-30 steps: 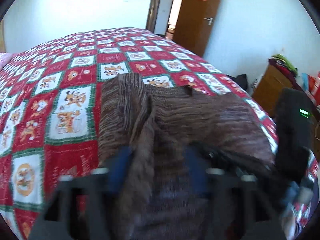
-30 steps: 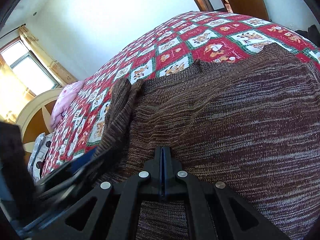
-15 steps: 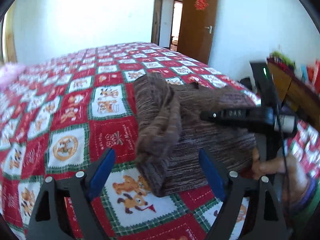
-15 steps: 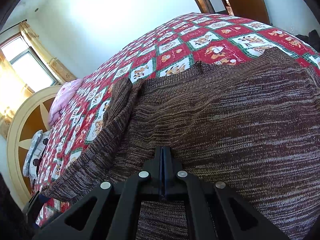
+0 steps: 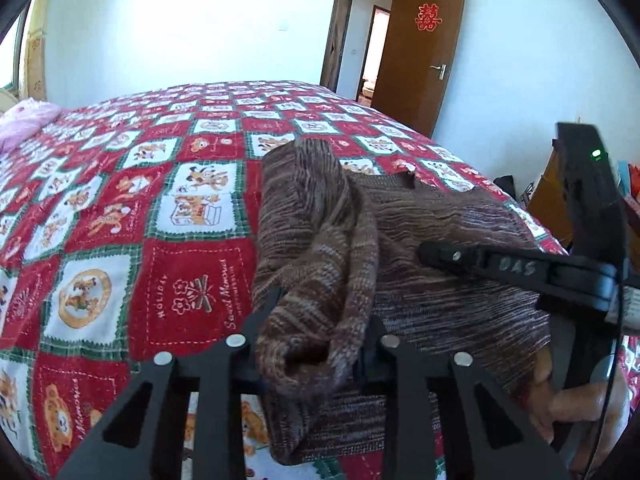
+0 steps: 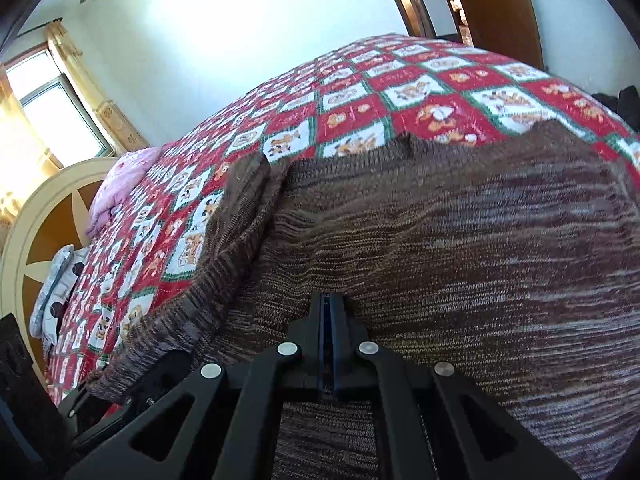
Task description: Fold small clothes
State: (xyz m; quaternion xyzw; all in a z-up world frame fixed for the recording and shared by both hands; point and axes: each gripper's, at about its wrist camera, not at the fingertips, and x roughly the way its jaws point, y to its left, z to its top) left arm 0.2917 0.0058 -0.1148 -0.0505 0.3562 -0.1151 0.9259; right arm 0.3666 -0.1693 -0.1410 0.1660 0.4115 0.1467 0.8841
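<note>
- My left gripper (image 5: pixel 316 344) sits low over the bed's near edge, its jaws closed around the bunched sleeve (image 5: pixel 320 264) of the brown knitted sweater (image 5: pixel 448 240).
- The sweater lies spread on the red, green and white patchwork bedspread (image 5: pixel 132 216), the sleeve folded over its left side.
- My right gripper (image 6: pixel 328 320) is pressed flat on the sweater's body (image 6: pixel 480 248), jaws fully together with no cloth visible between them.
- My bare right hand (image 5: pixel 576 404) grips that tool's handle beside the sweater's near edge.
</note>
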